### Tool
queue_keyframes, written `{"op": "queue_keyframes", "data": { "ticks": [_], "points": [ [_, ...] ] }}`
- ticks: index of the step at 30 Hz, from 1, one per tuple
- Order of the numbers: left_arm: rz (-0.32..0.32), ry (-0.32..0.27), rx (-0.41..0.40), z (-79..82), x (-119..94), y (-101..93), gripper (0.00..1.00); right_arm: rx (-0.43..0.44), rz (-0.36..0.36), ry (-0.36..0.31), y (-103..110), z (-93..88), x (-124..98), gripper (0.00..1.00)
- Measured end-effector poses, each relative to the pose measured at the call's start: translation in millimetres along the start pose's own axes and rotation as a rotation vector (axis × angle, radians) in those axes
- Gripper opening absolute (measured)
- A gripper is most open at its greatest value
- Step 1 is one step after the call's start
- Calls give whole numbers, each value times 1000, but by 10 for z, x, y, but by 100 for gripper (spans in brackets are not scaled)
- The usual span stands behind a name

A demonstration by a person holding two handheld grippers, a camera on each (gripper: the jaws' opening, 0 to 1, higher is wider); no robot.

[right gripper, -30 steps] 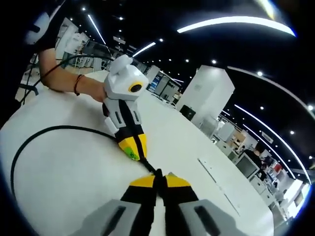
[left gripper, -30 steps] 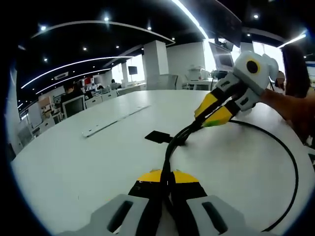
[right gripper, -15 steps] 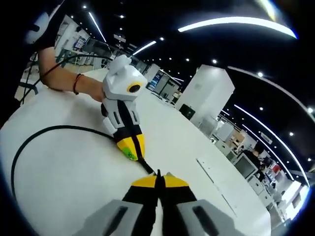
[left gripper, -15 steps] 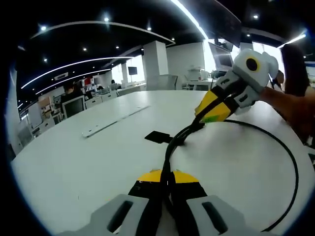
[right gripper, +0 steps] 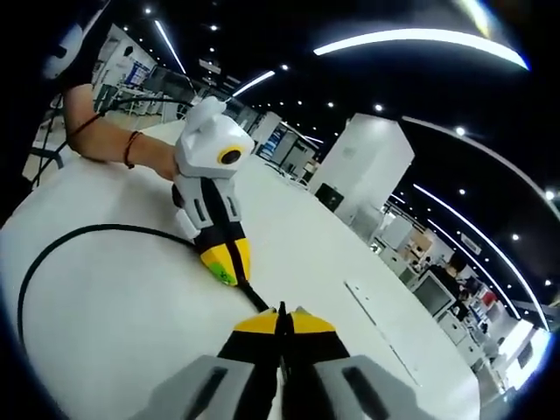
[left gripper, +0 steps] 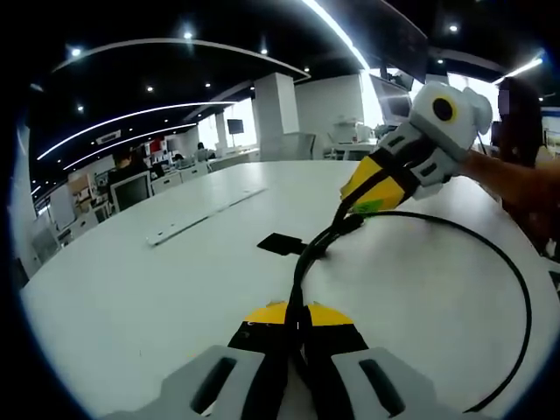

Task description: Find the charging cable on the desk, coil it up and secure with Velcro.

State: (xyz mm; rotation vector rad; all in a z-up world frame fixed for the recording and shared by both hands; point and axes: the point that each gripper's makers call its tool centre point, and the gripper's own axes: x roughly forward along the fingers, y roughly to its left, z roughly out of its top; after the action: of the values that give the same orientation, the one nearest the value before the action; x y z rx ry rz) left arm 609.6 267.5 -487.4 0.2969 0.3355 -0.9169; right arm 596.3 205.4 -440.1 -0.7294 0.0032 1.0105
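White and round, the desk [left gripper: 131, 289] sits in a big open office under strip lights, with more desks and monitors beyond its far edge. Left gripper [left gripper: 296, 317]: its fingers are pressed together on the black cable [left gripper: 302, 271], which runs straight out from the tips toward the middle of the desk. Right gripper [left gripper: 363, 197] comes in from the right of the left gripper view, its yellow fingers closed on the same cable a short way along; in the right gripper view its own tips [right gripper: 280, 317] pinch the cable too, with the left gripper facing it close by. From the right gripper's hold the cable swings out in one wide open loop [left gripper: 516, 289] toward the near right edge of the desk and back. Beside the stretch between the two grippers lies a small flat black patch [left gripper: 280, 243], likely the Velcro, though I cannot tell if it is joined to the cable. A pale strip [left gripper: 206, 210] lies further toward the far left edge. Coiling looks barely begun: both ends of a short span are held, and the big loop is loose. Next the loop needs gathering into tighter turns before the strap goes round.
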Motion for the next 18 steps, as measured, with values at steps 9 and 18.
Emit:
{"op": "queue_keyframes", "data": {
  "ticks": [9, 18],
  "points": [
    [-4, -4, -3, 1, 2, 3, 6, 6, -7, -3, -40, 7, 28, 4],
    [-5, -5, -4, 1, 4, 8, 6, 14, -17, -7, -123, -10, 55, 4]
  ]
}}
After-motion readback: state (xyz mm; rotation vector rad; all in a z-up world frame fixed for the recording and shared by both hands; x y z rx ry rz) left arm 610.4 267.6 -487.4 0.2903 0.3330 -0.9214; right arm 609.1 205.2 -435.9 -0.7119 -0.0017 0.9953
